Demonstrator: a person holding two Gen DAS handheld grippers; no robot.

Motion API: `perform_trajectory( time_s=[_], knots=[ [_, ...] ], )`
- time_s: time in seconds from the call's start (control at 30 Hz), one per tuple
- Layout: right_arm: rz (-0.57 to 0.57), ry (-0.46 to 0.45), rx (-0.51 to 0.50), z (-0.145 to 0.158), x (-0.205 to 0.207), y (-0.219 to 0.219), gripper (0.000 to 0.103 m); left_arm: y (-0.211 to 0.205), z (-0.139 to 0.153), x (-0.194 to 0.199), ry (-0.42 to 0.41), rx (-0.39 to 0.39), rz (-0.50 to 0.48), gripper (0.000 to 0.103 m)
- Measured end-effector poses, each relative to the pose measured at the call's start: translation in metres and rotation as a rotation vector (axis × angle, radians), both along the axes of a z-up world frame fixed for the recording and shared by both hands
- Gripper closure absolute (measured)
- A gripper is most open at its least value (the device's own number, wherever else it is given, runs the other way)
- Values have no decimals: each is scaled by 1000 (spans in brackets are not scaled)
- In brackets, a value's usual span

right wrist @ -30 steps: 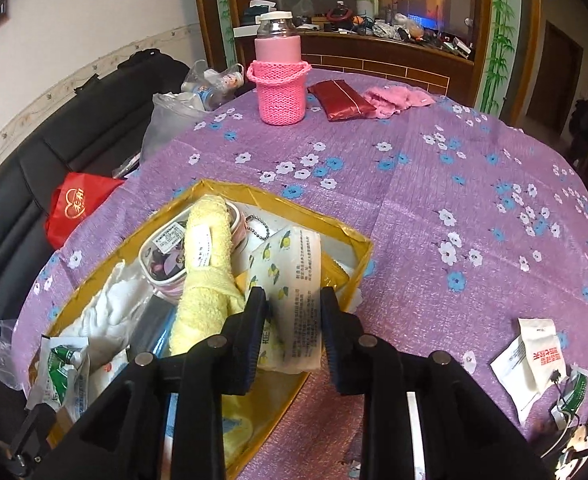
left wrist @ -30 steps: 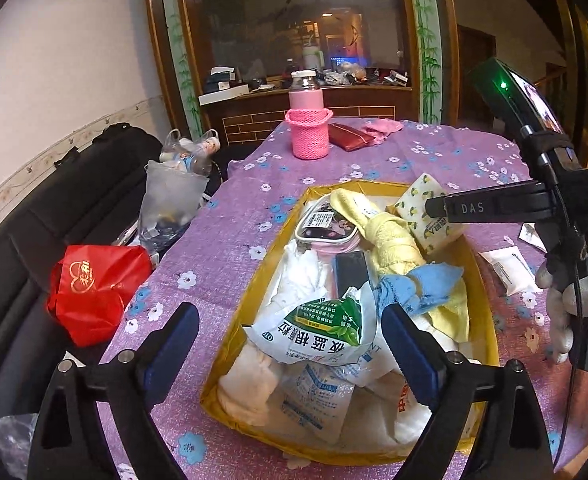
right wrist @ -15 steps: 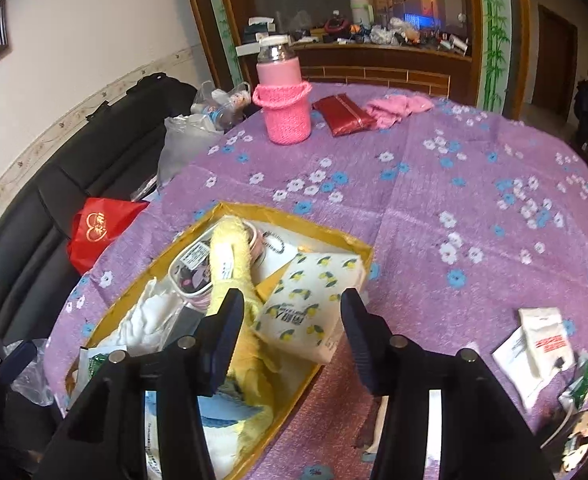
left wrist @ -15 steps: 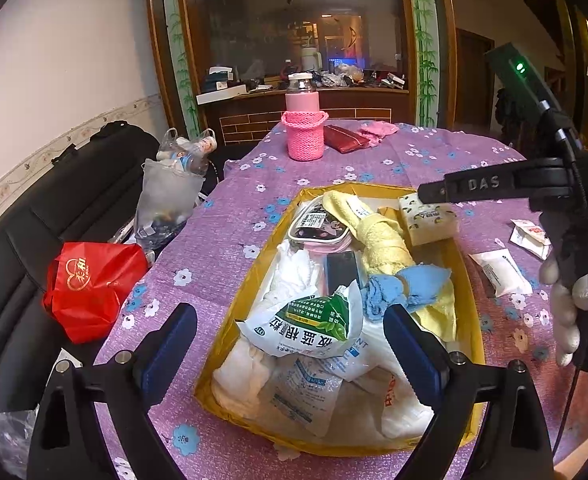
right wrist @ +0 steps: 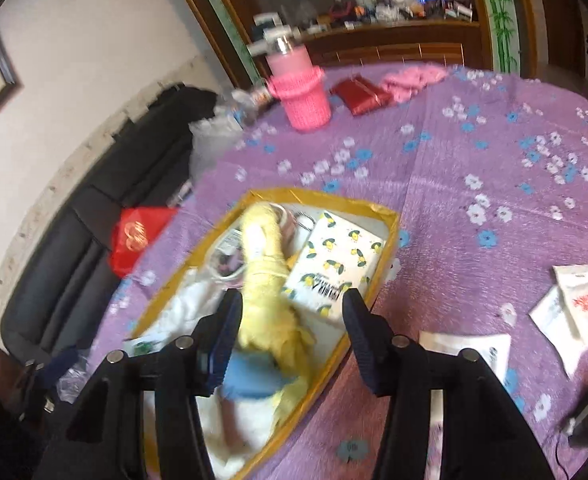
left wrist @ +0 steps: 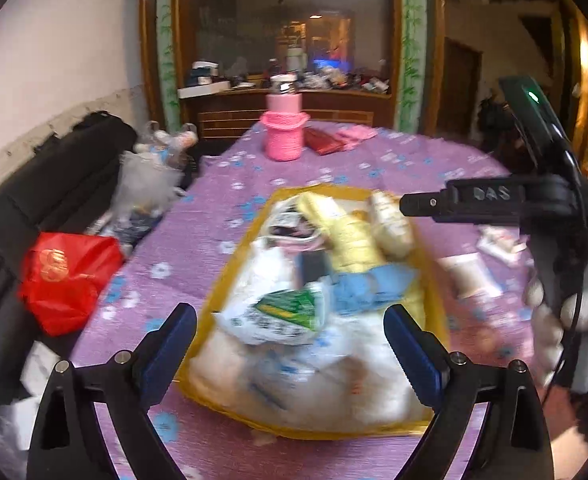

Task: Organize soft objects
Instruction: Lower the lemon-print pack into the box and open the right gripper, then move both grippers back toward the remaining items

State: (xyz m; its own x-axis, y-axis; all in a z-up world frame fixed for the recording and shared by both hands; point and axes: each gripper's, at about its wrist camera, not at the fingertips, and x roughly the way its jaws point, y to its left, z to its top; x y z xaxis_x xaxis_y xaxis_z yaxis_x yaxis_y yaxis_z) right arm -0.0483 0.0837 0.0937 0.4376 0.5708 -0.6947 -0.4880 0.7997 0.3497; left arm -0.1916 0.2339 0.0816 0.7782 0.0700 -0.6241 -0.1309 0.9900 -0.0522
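Note:
A yellow tray [left wrist: 230, 292] [right wrist: 389, 232] on the purple flowered tablecloth is full of soft things: a lemon-print tissue pack [right wrist: 335, 258] [left wrist: 389, 224], a yellow towel [right wrist: 266, 276] [left wrist: 349, 236], a blue cloth [left wrist: 365, 286] [right wrist: 250, 376] and white packets [left wrist: 278, 312]. My right gripper [right wrist: 292, 340] is open and empty above the tray's near corner, just short of the tissue pack. My left gripper [left wrist: 290, 344] is open and empty over the tray's near end. The right gripper's body [left wrist: 493, 200] shows at the right of the left wrist view.
A pink knitted bottle holder [right wrist: 301, 92] [left wrist: 284, 136], a red wallet [right wrist: 359, 90] and a pink cloth [right wrist: 413, 80] sit at the table's far side. White sachets [right wrist: 573, 304] lie on the right. A red bag [left wrist: 68, 276] and a black sofa [right wrist: 106, 216] are at the left.
My right gripper opened, let the lemon-print tissue pack drop into the tray's far right corner, and pulled back and up. My left gripper rose slightly and stayed open.

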Motion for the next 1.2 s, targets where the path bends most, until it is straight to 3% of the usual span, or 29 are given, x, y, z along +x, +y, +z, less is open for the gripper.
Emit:
perform_trajectory(
  time_s=[0.07,0.17,0.3,0.53,0.77,0.93,1.2],
  knots=[
    [-8,-43,39,12,-20,-19,37,-6,6,-3,-28,-52,-56,6],
    [-32,-108,57,24,-43,-51,34,-24,16,-6,-56,-110,-163,6],
    [-116,-179,41,34,-64,-116,29,-56,21,-3,-37,-117,-272,6],
    [-404,-148,34,25,-68,-262,27,-104,9,20,57,-151,-387,6],
    [-539,-92,120,-1,-80,-343,27,-155,-16,75,175,-85,-421,6],
    [-559,-72,128,-12,-83,-363,27,-175,-40,129,264,-4,-336,6],
    [-578,-56,127,-18,-82,-385,27,-197,-69,168,283,183,-254,6]
  ],
)
